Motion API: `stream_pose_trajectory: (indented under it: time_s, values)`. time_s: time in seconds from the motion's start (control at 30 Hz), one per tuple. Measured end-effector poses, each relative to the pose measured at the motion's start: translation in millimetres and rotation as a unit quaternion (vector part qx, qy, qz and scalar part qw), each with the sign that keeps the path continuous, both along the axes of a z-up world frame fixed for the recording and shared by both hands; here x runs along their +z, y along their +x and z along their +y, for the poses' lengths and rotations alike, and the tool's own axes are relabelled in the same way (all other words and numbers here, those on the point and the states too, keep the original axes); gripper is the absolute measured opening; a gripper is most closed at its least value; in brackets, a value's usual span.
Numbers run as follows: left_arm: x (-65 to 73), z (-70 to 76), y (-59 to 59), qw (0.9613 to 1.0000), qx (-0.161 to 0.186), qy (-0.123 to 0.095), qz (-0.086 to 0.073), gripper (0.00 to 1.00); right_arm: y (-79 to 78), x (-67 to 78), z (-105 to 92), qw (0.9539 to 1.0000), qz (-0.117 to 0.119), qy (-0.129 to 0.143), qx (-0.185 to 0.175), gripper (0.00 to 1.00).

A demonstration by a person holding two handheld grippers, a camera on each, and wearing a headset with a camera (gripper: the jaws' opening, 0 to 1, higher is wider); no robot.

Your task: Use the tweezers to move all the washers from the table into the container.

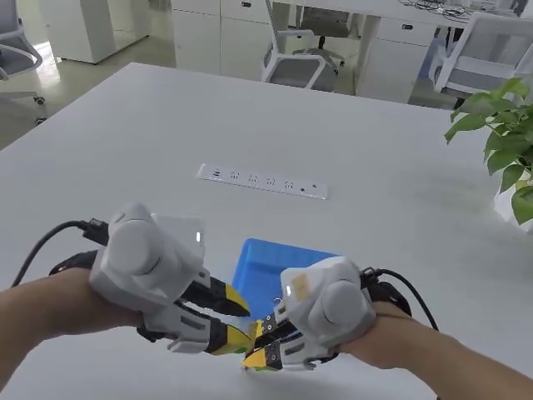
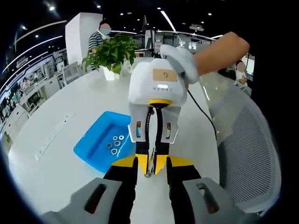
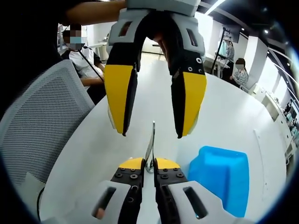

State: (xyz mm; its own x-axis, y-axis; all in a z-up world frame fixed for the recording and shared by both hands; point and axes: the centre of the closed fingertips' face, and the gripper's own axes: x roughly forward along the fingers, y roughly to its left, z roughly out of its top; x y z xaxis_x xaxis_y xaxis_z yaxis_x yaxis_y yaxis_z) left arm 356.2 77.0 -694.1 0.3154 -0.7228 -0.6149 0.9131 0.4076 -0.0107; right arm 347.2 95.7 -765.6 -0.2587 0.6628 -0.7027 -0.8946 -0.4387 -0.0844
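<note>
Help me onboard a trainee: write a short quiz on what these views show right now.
1. True or false: the right gripper has its jaws shut on the tweezers.
2. The washers in view lie in: A a glass jar, B the blue container, C a metal bowl.
3. Fill in: the left gripper has its jaws ___.
Key: 1 true; 2 B; 3 open.

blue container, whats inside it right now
In the left gripper view, several small washers lie loose on the floor of the blue container. In the head view, the right tool covers the container's near edge, so that part of the inside is hidden.
</note>
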Motion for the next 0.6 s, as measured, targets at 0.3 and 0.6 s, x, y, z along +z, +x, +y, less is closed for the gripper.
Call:
stream_pose_trajectory:
  time_s: [0.3,0.6]
  values:
    - [1.0,4.2,-7.9,0.9995,0.019,-0.023,0.006,0.56,-0.2,10.7,-0.7,0.9999,-0.009,-0.003,0.005,0.08]
    - [3.1,9.8,-7.4,0.9974,0.056,-0.046,-0.001,0.75,4.8,22.7,-7.7,0.9998,-0.016,-0.008,0.006,0.09]
